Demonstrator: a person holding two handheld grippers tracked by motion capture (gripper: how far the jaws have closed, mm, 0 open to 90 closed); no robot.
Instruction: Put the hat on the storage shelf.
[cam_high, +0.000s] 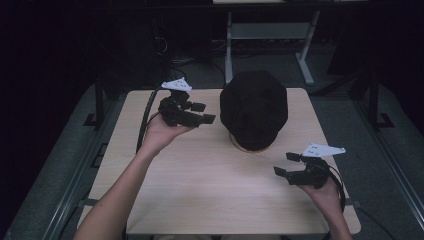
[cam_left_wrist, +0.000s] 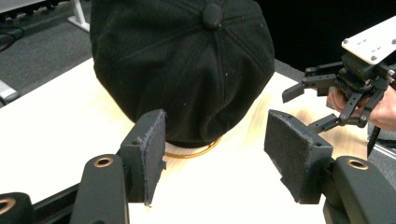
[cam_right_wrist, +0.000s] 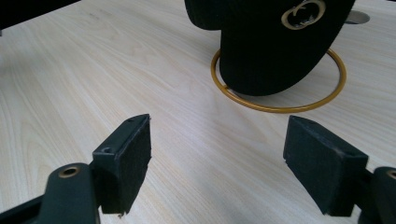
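Your left gripper (cam_high: 206, 113), held palm-up over the far left part of the pale wood-grain table (cam_high: 210, 195), points toward the black fabric cap (cam_high: 254, 109). Its jaws stand apart with nothing between them. In the left gripper view (cam_left_wrist: 215, 151) the padded faces frame the near edge of the cap, close to it but not touching.

The cap sits near the middle of the far half of the table. It rests on a thin gold-coloured metal ring (cam_right_wrist: 279, 106), which shows beneath its rim in the right gripper view and as a short arc under the cap's edge in the left gripper view (cam_left_wrist: 194, 153). A fabric button (cam_left_wrist: 212, 15) crowns the top of the cap. A round gold emblem (cam_right_wrist: 304, 14) is fixed to the side that faces your right gripper.

Your right gripper (cam_high: 287, 164) hangs over the near right part of the table, well apart from the cap. Its jaws are spread wide and hold nothing; in the right gripper view (cam_right_wrist: 217, 142) bare table lies between the two pads. The same gripper appears farther off in the left gripper view (cam_left_wrist: 306, 107), beyond the cap's right side.
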